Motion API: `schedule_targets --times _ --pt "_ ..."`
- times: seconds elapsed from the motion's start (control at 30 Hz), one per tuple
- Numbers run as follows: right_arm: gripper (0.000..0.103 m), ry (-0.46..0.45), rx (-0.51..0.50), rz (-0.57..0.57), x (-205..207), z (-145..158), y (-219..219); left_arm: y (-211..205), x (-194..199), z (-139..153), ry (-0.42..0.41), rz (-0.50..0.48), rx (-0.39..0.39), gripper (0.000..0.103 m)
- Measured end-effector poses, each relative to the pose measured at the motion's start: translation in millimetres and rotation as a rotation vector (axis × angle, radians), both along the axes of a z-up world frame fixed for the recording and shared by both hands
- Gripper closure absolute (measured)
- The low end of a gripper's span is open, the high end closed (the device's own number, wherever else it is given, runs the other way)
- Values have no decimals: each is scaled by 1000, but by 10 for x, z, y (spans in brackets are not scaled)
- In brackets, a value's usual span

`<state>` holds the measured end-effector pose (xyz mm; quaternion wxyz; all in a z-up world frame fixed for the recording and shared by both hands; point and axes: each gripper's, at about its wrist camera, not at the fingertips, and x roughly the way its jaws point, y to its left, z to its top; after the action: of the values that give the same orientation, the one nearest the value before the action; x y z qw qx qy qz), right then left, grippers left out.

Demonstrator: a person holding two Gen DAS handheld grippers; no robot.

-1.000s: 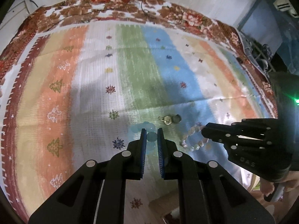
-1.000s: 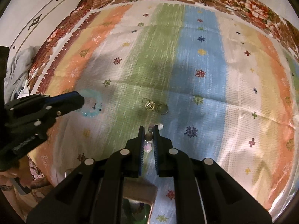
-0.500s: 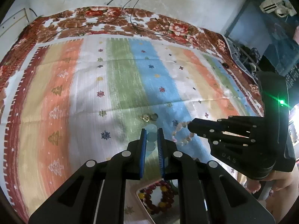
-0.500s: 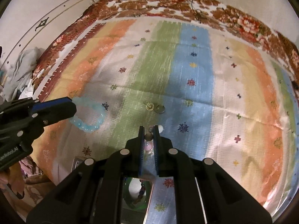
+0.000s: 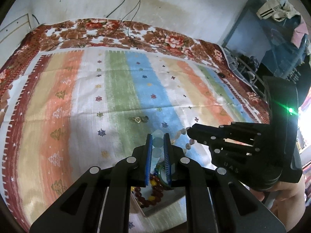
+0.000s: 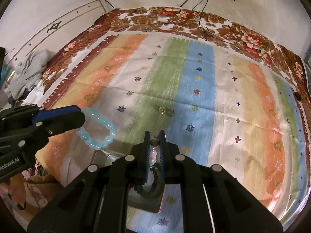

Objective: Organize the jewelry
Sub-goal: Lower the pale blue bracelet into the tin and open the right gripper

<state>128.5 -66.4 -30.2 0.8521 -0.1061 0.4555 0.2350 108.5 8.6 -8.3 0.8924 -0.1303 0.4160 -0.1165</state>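
My left claw [image 5: 157, 142] is clamped on the pale blue bead bracelet [image 6: 97, 130]; my right claw [image 6: 155, 142] is pinched on the pink-white bead bracelet [image 5: 182, 136]. Both dangle above the open box [image 6: 153, 200] on the bed. Risk: a loop snags a claw, or misses the box on release.

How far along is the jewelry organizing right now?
Partly done: a red bead bracelet already lies in the tray. In hand: left gripper holds the blue bracelet, right gripper the pale bead bracelet. Left: gold rings on the cloth.
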Motion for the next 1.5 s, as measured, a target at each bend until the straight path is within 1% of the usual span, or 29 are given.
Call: schedule_targets --times 0.23,0.37,0.43,0.53,0.8,1.07,1.1,1.13,1.17,1.2,1.23,1.3,1.5 --pt "93 7 20 19 -283 16 -73 -111 -255 -5 -11 -24 -7 92" --pt "93 49 51 22 -393 -61 -134 -157 -354 -56 -3 -30 -6 92" --pt "93 36 32 17 -435 -68 -139 -181 -388 -76 2 -33 -3 92" --pt "93 36 42 16 -487 -65 -165 -219 -430 -88 3 -39 -1 92" --pt "93 55 26 28 -507 -140 -173 -319 -458 -171 20 -58 35 92" --pt "93 59 20 26 -486 -165 -181 -348 -455 -178 22 -66 39 92" --pt "91 58 15 24 -481 -181 -181 -354 -454 -177 21 -69 39 91" --pt "89 57 5 24 -477 -195 -175 -349 -454 -170 18 -67 40 83" --pt "79 55 -8 20 -472 -209 -173 -341 -453 -161 14 -62 38 73" --pt "67 49 -12 14 -465 -216 -178 -330 -454 -148 8 -57 36 73" --pt "65 43 -16 8 -463 -217 -186 -315 -452 -140 6 -52 34 73" --pt "65 37 -22 2 -450 -222 -200 -275 -425 -153 10 -36 34 73" --pt "64 51 -24 -41 -321 -259 -257 -126 -262 -240 44 18 47 71"
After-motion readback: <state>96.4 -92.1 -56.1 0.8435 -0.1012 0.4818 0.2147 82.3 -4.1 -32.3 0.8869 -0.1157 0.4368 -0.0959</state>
